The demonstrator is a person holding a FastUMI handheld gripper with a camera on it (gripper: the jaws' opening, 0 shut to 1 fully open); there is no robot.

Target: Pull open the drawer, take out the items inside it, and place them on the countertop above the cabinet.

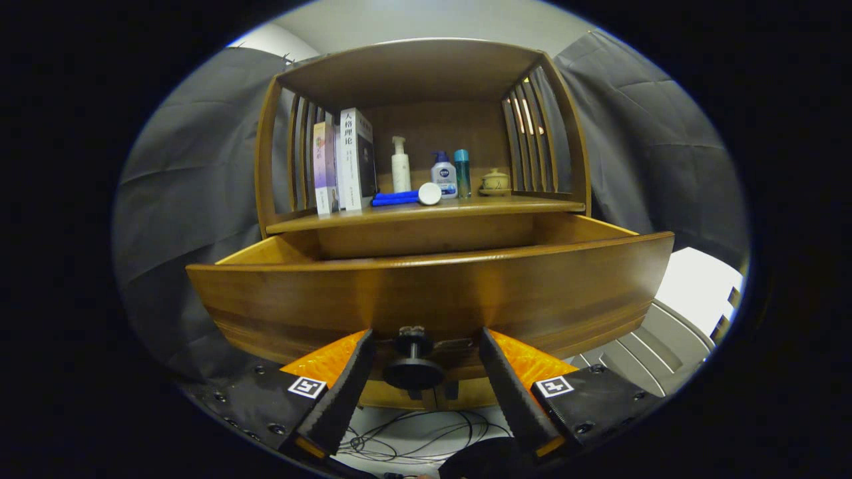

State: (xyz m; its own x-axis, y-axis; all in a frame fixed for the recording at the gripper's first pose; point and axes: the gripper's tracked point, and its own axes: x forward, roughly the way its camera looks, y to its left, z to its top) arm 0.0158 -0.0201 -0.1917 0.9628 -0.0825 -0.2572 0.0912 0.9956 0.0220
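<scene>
- Down low, the gripper (423, 346) has its jaws spread wide, one on each side of the drawer knob (413, 362), with a clear gap on both sides and neither one touching it.
- The dark round knob sticks out from the lower middle of the drawer front, right between the jaws.
- Below the knob, thin cables (413, 436) lie looped on the pale floor.
- The wooden drawer (426, 293) stands pulled well out of the cabinet (426, 133); its front panel blocks the inside, so what lies in it cannot be told.
- Above and beyond the drawer runs the table (426, 211), the cabinet's shelf top.
- On it, from one side: upright books (346, 159), a blue flat thing with a white round cap (406, 197) lying down, a white pump bottle (401, 166), a blue-and-white pump bottle (444, 176), a slim teal bottle (462, 173), a small lidded jar (494, 181).
- Slatted side walls close in the shelf, with grey cloth hanging behind.
</scene>
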